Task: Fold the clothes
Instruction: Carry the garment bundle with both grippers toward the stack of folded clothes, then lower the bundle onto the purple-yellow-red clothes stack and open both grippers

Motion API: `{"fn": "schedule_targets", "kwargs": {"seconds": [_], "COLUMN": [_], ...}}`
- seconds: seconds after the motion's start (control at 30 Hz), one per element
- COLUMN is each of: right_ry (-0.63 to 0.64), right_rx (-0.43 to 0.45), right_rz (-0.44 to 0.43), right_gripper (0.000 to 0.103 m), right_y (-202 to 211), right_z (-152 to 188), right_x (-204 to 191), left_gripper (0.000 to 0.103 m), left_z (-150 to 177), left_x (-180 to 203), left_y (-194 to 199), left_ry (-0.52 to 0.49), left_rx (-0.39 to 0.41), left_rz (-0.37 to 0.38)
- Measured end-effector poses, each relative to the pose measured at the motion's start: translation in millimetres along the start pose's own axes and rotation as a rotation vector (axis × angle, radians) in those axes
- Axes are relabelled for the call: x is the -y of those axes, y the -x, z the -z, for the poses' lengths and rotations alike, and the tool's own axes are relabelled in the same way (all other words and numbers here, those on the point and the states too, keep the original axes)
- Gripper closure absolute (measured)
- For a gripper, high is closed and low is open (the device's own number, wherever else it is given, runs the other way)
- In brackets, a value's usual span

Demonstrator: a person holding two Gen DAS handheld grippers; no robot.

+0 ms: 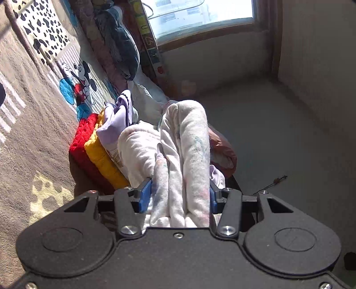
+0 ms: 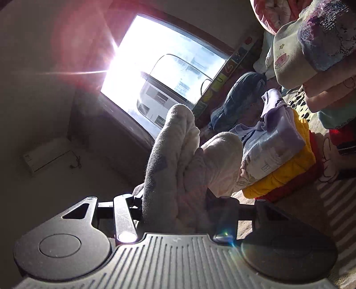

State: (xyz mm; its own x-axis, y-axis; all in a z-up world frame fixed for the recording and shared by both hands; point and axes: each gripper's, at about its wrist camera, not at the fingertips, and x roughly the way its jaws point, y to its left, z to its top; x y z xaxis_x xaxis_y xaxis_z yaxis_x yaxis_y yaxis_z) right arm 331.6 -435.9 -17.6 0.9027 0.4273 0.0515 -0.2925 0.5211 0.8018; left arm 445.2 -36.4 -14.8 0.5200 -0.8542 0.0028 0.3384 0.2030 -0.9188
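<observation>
Both grippers clamp one bunched white garment (image 1: pixel 184 155) (image 2: pixel 178 169), held up beside the folded stack. Left gripper (image 1: pixel 179 196): blue pads (image 1: pixel 145 195) pinch the folds. Right gripper (image 2: pixel 175 206): jaws closed on the same cloth. Stack: lilac top (image 1: pixel 115 124), yellow knit (image 1: pixel 104 160), red knit (image 1: pixel 85 142), on cartoon-mouse rug (image 1: pixel 77 86); window (image 2: pixel 160 73) behind

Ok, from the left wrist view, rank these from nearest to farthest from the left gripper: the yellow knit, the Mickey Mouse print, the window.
1. Yellow knit: just left of the left gripper, in the folded stack beside the white garment it clamps.
2. Mickey Mouse print: farther up-left, on the blanket beyond the stack.
3. Window: farthest, top of the view, on the far wall.
</observation>
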Motion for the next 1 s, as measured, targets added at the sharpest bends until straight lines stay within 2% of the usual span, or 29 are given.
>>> {"fn": "schedule_targets", "kwargs": {"seconds": [0.13,0.27,0.37,0.43,0.5,0.53,0.57,0.6,0.63,0.67,0.77,0.9,1.0], "right_ry": [0.024,0.019,0.024,0.016,-0.010,-0.030,-0.036,-0.043,-0.028,-0.014,0.064,0.145,0.194], "right_rx": [0.063,0.114,0.141,0.155,0.163,0.163,0.147,0.129,0.069,0.010,0.039,0.080,0.099], "right_rz": [-0.012,-0.012,0.021,0.051,0.108,0.148,0.261,0.373,0.466,0.558,0.534,0.520,0.515], "right_gripper": [0.054,0.054,0.054,0.054,0.054,0.046,0.040,0.033,0.033,0.034,0.032,0.025,0.022], "right_y": [-46,-83,-104,-116,-126,-130,-139,-149,-158,-168,-167,-157,-148], "right_z": [-60,-106,-128,-135,-136,-134,-128,-121,-116,-110,-98,-93,-92], "right_x": [3,12,26,41,61,72,86,100,111,121,116,89,71], "left_gripper": [0.056,0.056,0.056,0.056,0.056,0.055,0.054,0.051,0.049,0.046,0.036,0.025,0.023], "left_z": [-53,-95,-117,-124,-123,-122,-119,-113,-107,-101,-97,-97,-93], "left_x": [15,24,18,4,-19,-32,-45,-56,-68,-77,-74,-56,-34], "left_y": [-52,-99,-133,-151,-171,-182,-192,-199,-206,-210,-194,-184,-173], "left_ry": [-0.054,-0.105,-0.127,-0.099,-0.082,-0.071,-0.068,-0.091,-0.114,-0.126,-0.097,-0.174,-0.271], "left_rx": [-0.004,-0.010,-0.035,-0.049,-0.069,-0.081,-0.095,-0.114,-0.134,-0.142,-0.076,-0.064,-0.059], "left_rz": [0.056,0.100,0.098,0.102,0.042,-0.002,-0.058,-0.146,-0.235,-0.292,-0.226,-0.263,-0.297]}}
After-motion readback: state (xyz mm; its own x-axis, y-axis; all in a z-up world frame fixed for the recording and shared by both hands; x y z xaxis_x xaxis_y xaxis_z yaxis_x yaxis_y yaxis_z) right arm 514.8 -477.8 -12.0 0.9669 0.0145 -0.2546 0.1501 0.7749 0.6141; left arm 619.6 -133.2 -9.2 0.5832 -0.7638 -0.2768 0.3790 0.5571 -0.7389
